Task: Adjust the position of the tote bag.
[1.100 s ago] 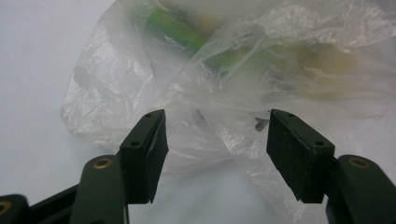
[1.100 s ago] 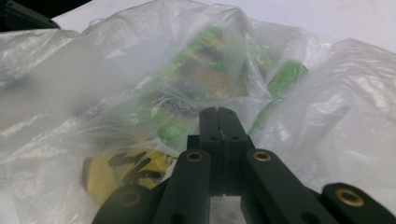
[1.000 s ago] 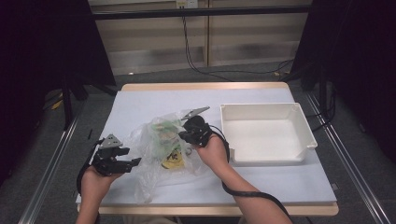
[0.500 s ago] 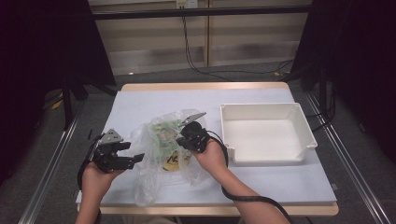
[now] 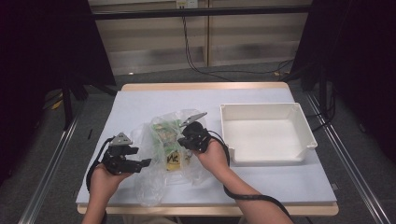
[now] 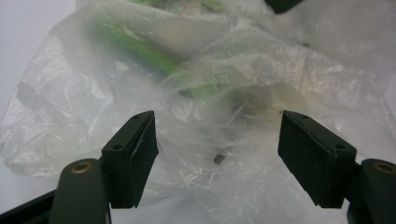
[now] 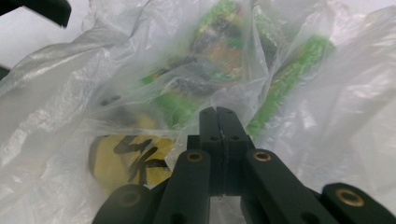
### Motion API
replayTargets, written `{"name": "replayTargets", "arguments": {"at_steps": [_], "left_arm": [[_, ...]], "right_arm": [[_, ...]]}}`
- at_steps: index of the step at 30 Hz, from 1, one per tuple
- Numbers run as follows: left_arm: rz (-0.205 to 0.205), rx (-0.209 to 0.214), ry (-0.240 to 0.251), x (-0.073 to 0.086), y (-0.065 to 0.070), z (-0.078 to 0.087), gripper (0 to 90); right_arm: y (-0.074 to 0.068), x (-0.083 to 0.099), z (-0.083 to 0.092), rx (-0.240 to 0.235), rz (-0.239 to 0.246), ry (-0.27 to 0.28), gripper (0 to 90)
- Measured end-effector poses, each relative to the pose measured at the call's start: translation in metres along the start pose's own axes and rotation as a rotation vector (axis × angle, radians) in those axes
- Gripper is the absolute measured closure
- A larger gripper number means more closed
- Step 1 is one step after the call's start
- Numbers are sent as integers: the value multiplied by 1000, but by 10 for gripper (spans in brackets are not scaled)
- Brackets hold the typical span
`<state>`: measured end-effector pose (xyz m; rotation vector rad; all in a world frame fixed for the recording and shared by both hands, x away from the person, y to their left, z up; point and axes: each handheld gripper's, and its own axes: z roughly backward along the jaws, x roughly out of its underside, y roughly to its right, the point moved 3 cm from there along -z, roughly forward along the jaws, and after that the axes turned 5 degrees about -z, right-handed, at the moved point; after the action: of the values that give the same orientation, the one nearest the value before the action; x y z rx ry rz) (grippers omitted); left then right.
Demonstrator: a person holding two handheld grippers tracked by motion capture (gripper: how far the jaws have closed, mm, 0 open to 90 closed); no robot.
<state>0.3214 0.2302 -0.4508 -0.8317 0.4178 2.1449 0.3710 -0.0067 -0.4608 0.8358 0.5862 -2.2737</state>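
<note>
At table centre, the right gripper (image 5: 190,135) is clenched on the crinkled clear plastic bag (image 5: 159,163) of green and yellow packets (image 5: 170,144); the left gripper (image 5: 140,163), jaws having just spread with only loose film between them, must next seize the bag's near edge.

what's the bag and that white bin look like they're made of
Bag: thin clear plastic film, glossy; it crinkles, and the green and yellow packets show through it. White bin: probably rigid moulded plastic, smooth and slightly satin, with even walls and a rolled rim.
</note>
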Motion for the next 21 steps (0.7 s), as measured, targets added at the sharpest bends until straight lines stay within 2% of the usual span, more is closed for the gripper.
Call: {"name": "replayTargets", "arguments": {"at_steps": [3, 6, 11, 12, 15, 21], "left_arm": [[3, 10, -20, 6, 2, -9, 275], [2, 2, -42, 13, 1, -15, 292], [6, 17, -55, 20, -1, -18, 446], [4, 6, -54, 21, -1, -19, 488], [-3, 10, -58, 23, -1, -19, 586], [-28, 10, -103, 28, 0, -26, 754]], "right_arm": [[4, -4, 2, 0, -6, 8, 900], [9, -9, 5, 3, -23, 17, 900], [16, -15, 7, 3, -29, 26, 900], [17, -17, 8, 9, -41, 25, 900], [21, -22, 10, 13, -49, 32, 900], [33, -32, 15, 15, -78, 46, 900]]}}
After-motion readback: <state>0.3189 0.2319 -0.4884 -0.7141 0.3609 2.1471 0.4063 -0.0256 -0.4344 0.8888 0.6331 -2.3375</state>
